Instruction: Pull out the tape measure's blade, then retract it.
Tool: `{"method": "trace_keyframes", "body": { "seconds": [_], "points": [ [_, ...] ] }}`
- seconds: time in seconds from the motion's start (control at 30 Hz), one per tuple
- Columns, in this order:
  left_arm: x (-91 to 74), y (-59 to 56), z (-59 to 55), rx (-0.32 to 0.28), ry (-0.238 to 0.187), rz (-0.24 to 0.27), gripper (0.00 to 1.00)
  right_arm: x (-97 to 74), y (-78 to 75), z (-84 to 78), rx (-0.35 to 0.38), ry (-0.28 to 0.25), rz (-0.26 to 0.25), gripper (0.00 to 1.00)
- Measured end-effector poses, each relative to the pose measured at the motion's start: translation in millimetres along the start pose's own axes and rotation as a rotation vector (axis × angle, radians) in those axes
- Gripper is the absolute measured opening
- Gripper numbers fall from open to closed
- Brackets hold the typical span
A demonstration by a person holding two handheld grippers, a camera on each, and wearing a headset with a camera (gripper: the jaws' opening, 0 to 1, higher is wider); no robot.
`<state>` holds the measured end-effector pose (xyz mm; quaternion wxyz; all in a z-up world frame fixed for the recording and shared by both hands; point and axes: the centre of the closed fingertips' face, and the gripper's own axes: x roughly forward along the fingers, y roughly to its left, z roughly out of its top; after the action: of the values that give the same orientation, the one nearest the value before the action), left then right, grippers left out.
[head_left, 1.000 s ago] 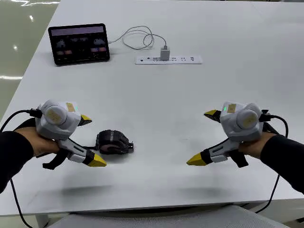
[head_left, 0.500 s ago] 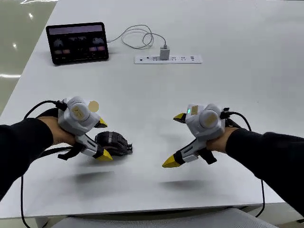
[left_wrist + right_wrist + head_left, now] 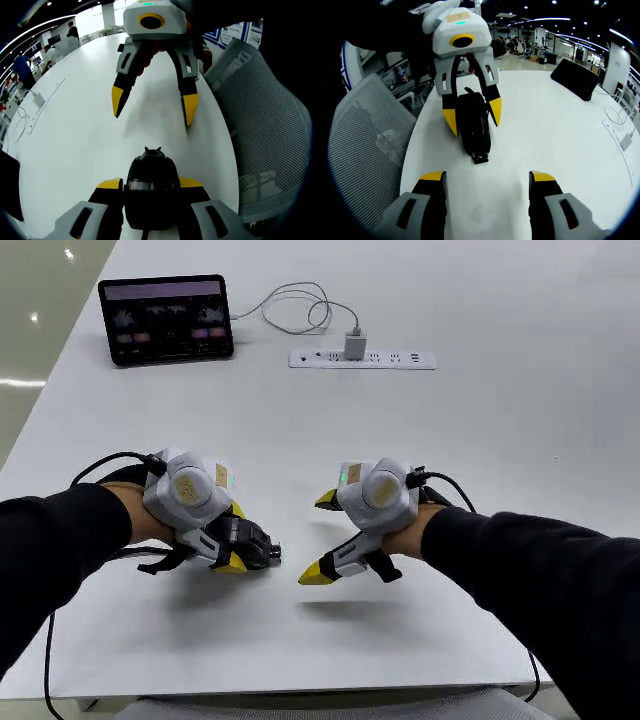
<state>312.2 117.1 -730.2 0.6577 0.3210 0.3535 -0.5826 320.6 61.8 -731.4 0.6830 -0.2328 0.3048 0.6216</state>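
Jaws on left gripper [image 3: 236, 537]: pinching tape [image 3: 256, 541] by both sides, case lying on desk [image 3: 420, 430] near front edge, blade tip poking toward right gripper [image 3: 320, 538]. Jaws on right gripper: spread wide, yellow tips aimed at tape's nose, just apart from it. Blade not drawn out. Far back on desk, well apart: tablet [image 3: 166, 318], power strip [image 3: 385, 360] with charger plugged in

Bright, even overhead light washes the smooth white tabletop [image 3: 480, 460], leaving soft grey shadows at the sharp head view's lower centre, while both gripper views bend toward their edges, ceiling lamps [image 3: 550, 20] glinting in the right one's upper right.
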Motion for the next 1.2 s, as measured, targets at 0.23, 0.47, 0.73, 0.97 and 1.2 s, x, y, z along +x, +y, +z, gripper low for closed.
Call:
{"method": "trace_keyframes", "body": {
  "seconds": [0.23, 0.47, 0.73, 0.97, 1.2],
  "points": [
    [-0.2, -2.2, 0.7, 0.016, -0.014, -0.015, 0.36, 16.5, 8.3, 7.1, -0.029, 0.002, 0.035, 0.51],
    [0.0, 0.8, -0.2, -0.023, -0.022, 0.014, 0.36, 34.0, 6.6, 12.7, -0.113, 0.036, 0.019, 0.33],
    [-0.2, 0.7, 0.6, -0.034, -0.029, 0.009, 0.36, 44.9, 11.6, 3.9, -0.158, 0.089, 0.049, 0.17],
    [-0.1, 0.3, 0.8, -0.035, -0.029, 0.002, 0.36, 47.3, 16.6, 10.0, -0.217, 0.065, 0.067, 0.13],
    [0.4, 0.4, 0.7, -0.041, -0.03, 0.0, 0.36, 47.8, 14.4, 8.2, -0.211, 0.067, 0.067, 0.09]
  ]
}}
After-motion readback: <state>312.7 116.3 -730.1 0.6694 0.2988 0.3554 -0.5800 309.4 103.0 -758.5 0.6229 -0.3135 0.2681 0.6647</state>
